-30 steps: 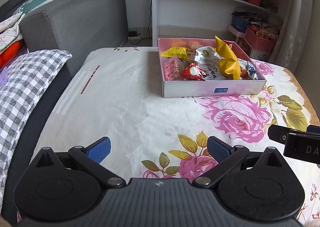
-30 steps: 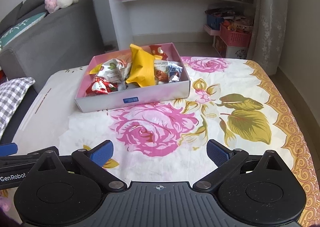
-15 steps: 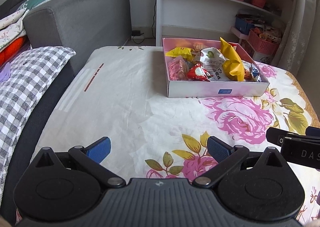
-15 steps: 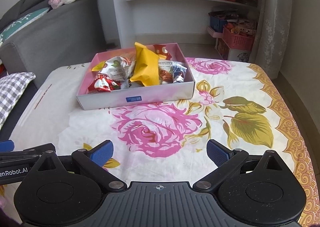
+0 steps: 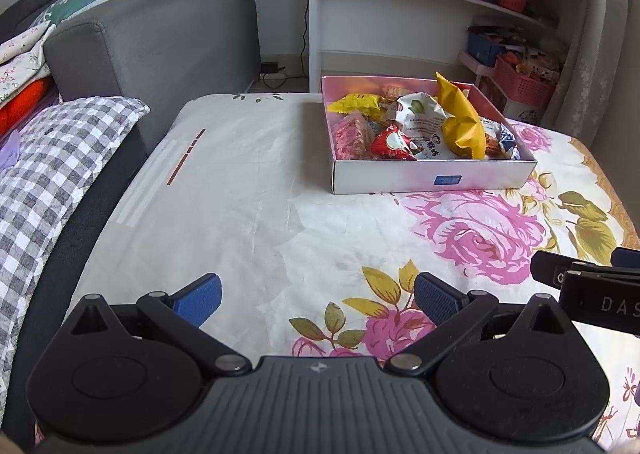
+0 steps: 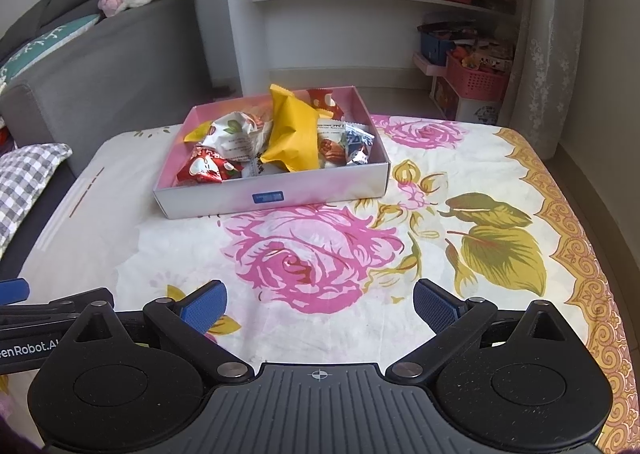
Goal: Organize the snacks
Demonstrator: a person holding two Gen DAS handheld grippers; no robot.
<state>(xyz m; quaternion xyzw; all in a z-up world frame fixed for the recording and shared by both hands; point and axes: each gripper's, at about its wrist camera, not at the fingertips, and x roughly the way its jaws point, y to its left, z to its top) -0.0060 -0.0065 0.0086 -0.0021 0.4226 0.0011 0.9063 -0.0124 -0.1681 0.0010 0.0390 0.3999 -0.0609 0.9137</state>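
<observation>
A grey sofa point(image 5: 160, 42) bordered the table's left edge. The left gripper point(image 5: 316, 300) hung spread and empty over bare floral cloth point(image 5: 240, 194), the right gripper point(image 6: 320, 302) likewise beside it. The snack box point(image 6: 276, 196) sat well ahead near the far edge, packets heaped inside; open cloth lay right of it.

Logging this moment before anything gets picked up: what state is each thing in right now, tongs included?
Left tongs: open, empty, above the tablecloth.
Right tongs: open, empty, short of the box.
Pink box: lidless, flat on the tablecloth, full of snacks.
Yellow bag: propped upright on the pile.
Red packet: lying in the box's near left corner.
Tablecloth: spread flat, slightly creased.
</observation>
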